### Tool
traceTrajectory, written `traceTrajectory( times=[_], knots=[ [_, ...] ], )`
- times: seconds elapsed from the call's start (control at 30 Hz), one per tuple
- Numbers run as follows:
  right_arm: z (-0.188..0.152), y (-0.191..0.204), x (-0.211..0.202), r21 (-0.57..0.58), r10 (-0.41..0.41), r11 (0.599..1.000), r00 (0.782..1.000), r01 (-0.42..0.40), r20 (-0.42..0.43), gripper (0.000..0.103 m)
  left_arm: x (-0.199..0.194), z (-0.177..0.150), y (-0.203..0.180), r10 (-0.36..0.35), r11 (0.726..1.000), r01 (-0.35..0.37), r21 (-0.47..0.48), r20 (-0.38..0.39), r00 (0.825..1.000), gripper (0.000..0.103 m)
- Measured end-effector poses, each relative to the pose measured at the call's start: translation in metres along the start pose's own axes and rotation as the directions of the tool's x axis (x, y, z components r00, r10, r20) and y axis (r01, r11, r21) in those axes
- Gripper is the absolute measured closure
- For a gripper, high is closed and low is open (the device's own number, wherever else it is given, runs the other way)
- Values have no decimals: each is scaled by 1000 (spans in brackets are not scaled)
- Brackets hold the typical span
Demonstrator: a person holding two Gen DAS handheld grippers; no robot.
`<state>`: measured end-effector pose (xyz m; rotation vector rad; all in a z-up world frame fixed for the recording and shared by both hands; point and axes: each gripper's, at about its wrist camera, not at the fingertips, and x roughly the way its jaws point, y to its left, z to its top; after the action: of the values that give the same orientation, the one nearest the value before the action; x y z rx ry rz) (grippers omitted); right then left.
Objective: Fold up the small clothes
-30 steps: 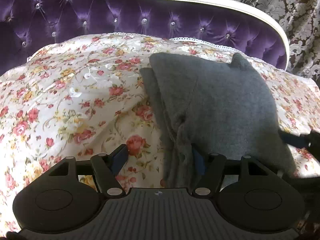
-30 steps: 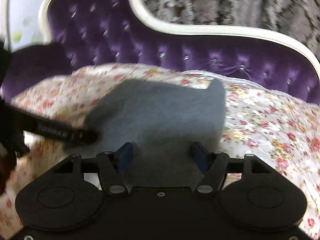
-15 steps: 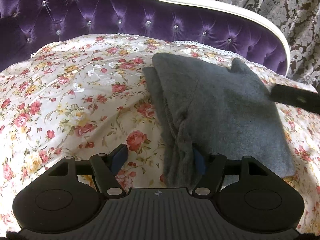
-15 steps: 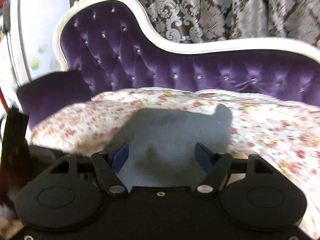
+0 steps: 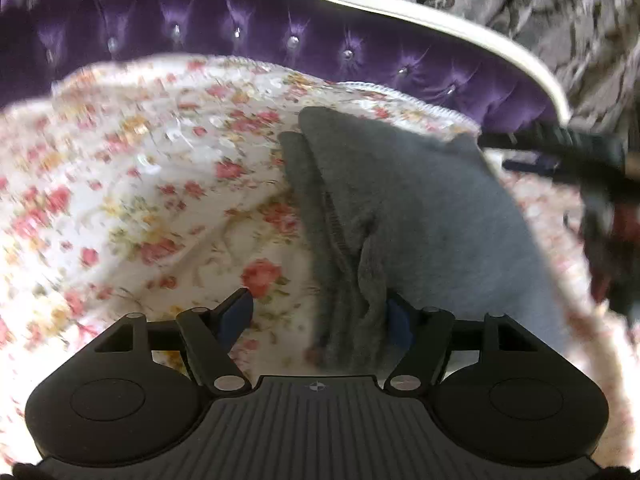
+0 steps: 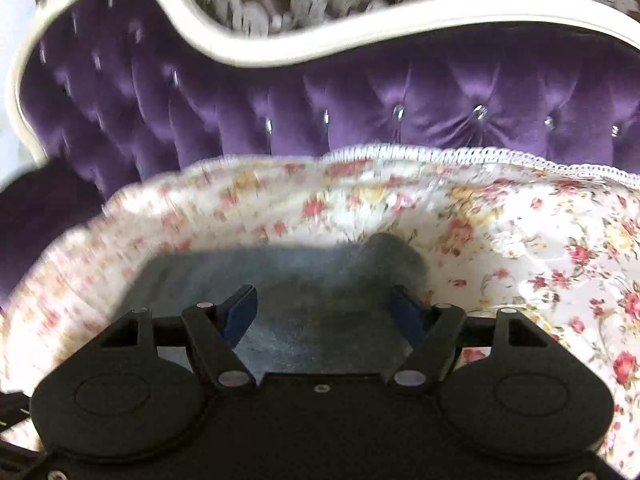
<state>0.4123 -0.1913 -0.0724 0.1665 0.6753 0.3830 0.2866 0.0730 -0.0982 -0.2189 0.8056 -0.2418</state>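
A grey knitted garment [image 5: 420, 216] lies folded on the floral cloth [image 5: 160, 200]; its layered left edge faces my left gripper [image 5: 318, 308]. That gripper is open and low at the garment's near left corner. Its right fingertip [image 5: 396, 316] rests against the folded edge, and its left one hangs over the bare cloth. In the right wrist view the garment [image 6: 320, 280] fills the space under my right gripper [image 6: 322, 300], which is open with nothing pinched. A small peak of fabric [image 6: 392, 248] sticks up at the garment's far edge. The right gripper [image 5: 560, 148] shows blurred by the garment's far right corner.
The cloth covers the seat of a purple tufted sofa [image 6: 360, 112] with a cream frame [image 6: 280, 48]. A white lace trim [image 6: 480, 156] runs along the cloth's far edge. Patterned grey curtains [image 5: 540, 12] hang behind. Floral cloth stretches left [image 5: 100, 220] and right [image 6: 560, 260] of the garment.
The right gripper has swung from the garment's near right side to its far right corner, so its view shows more of the sofa back. The left gripper has barely moved.
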Motion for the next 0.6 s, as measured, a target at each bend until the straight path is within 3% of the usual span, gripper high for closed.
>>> traceTrajectory(
  times=[0.1,0.23,0.4,0.6],
  knots=[
    [-5,-16,-21,67,50,996,998,-51,25,23,-11,8,11,-114,988,115,-102,18,993,35],
    [-20,-36,-34,152,115,982,993,-112,-15,21,-15,12,7,-168,980,169,-107,19,986,34],
    [-37,-51,-39,220,186,960,982,-175,-34,21,9,6,-2,-160,984,153,-92,-68,985,34],
    [-49,-51,-27,262,290,927,955,-267,-53,21,22,9,-9,-196,977,189,-100,-67,978,30]
  ],
)
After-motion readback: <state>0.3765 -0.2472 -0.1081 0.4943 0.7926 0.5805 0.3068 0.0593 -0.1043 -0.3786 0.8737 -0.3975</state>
